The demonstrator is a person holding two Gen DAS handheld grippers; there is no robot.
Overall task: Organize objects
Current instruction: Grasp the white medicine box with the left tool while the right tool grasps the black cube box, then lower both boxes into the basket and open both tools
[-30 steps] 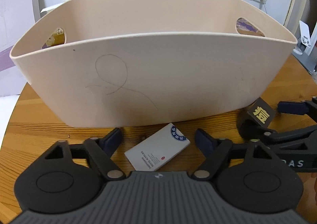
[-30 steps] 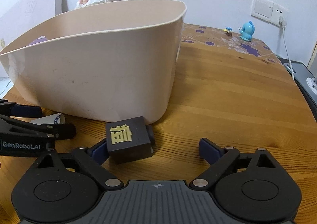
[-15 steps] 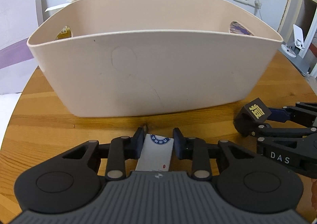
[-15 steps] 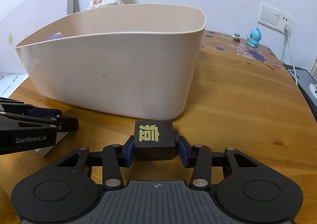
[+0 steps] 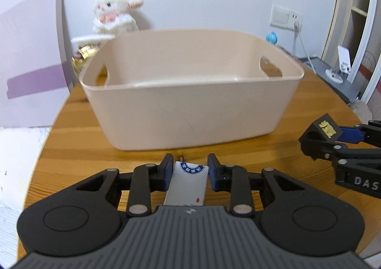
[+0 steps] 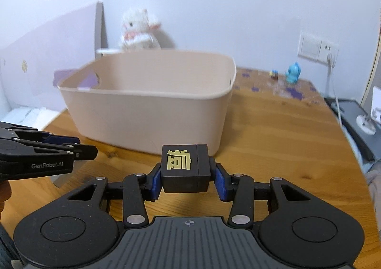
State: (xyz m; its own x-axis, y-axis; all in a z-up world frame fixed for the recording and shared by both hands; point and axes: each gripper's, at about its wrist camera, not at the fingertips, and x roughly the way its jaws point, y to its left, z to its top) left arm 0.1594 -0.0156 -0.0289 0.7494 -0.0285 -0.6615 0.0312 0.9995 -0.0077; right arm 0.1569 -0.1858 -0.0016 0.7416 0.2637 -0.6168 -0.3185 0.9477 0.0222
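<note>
Right gripper (image 6: pixel 185 171) clamps a black cube (image 6: pixel 184 167) bearing a gold Chinese character. Left gripper (image 5: pixel 188 171), labelled "GenRobot.AI", pinches a white card (image 5: pixel 188 183); beige bin (image 5: pixel 190 114) at 12 o'clock.

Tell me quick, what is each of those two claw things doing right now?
Left gripper: closed on a white card box.
Right gripper: closed on a black cube with a gold character.

1. Left wrist view: low over the worktop (image 5: pixel 71 157), facing the tub (image 5: pixel 190 112) head-on, near.
2. Right wrist view: further right, facing the tub's (image 6: pixel 147 112) corner.
3. Shared: tub, stuffed toy (image 5: pixel 114 14), wall socket (image 6: pixel 318 51).
</note>
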